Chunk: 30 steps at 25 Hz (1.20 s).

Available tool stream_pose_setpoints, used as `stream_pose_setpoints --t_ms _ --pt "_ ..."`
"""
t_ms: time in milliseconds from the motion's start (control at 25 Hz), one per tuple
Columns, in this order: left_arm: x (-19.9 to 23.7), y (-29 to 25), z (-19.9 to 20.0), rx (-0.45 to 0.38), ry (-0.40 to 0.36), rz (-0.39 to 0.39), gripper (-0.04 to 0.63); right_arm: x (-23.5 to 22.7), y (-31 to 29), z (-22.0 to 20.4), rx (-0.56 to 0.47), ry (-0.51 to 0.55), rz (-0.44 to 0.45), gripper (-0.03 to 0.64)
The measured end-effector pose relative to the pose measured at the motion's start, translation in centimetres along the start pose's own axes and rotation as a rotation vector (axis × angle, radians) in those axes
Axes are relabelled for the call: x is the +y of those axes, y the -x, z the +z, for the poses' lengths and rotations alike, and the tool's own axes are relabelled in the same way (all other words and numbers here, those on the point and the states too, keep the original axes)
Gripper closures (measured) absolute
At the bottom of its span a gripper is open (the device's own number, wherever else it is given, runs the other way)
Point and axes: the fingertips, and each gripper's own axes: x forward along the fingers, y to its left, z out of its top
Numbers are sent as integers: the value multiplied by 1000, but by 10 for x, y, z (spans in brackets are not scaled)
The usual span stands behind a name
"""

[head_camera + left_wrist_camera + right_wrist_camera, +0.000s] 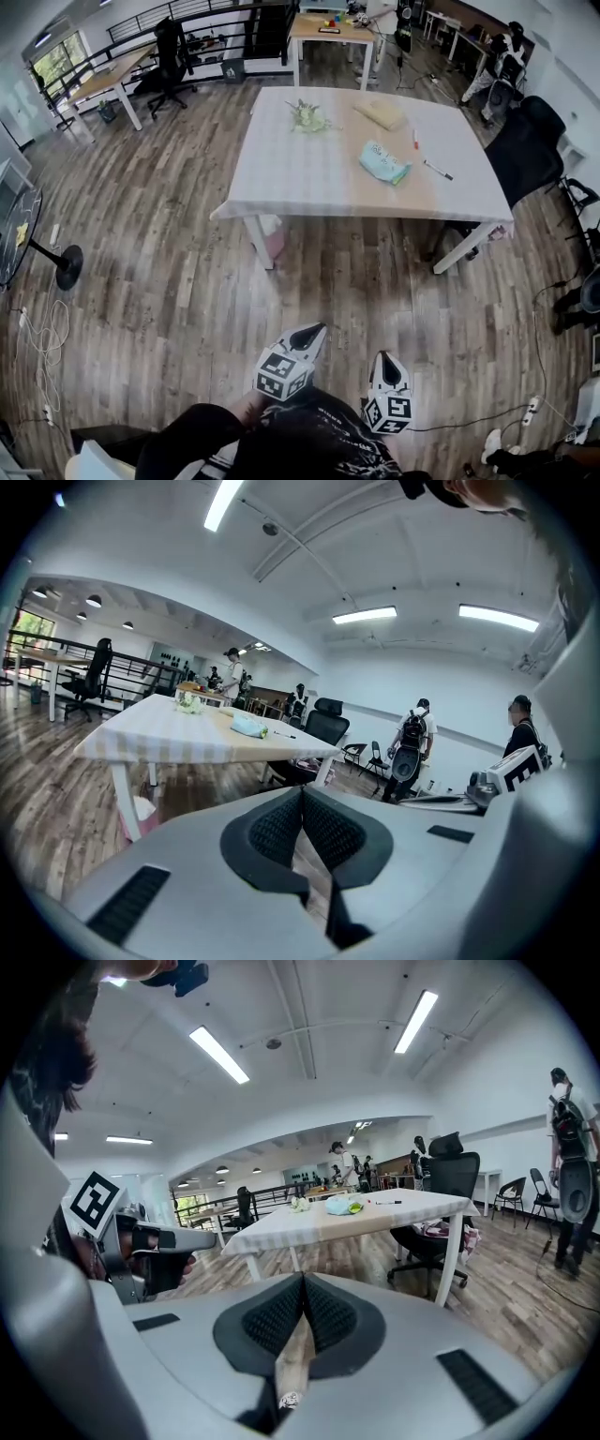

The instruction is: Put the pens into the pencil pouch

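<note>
Head view: no part of the job is done. The left tool [312, 334] and right tool [387, 364] are both pressed together and hold nothing. They sit low at 6 o'clock, well apart from the desk [309, 159] at 12 o'clock. On the desk lies the pouch [383, 162], soft, crumpled and light blue. A thin black pen [437, 170] lies at its 3 o'clock. A thin red pen [415, 139] lies at its 1 o'clock. Both pens must go in. The floor [187, 281] is wood planks.
</note>
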Motion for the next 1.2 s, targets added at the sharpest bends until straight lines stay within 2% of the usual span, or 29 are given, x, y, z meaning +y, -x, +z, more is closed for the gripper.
stream_pose_setpoints --t_ms 280,480,680,960,1200 --pt "55 -61 51 10 -37 -55 575 -14 -87 41 -18 -36 -32 609" --pt "101 -94 69 28 -41 -83 575 -11 -138 62 -42 -47 -61 609" --pt "129 -121 88 30 -57 -127 575 -9 -168 73 -43 -57 -101 609" --pt "156 -143 95 45 -35 -120 575 -13 -198 81 -26 -67 -114 609" --pt "175 -177 103 51 -25 -86 575 -33 -239 90 -11 -71 -76 609"
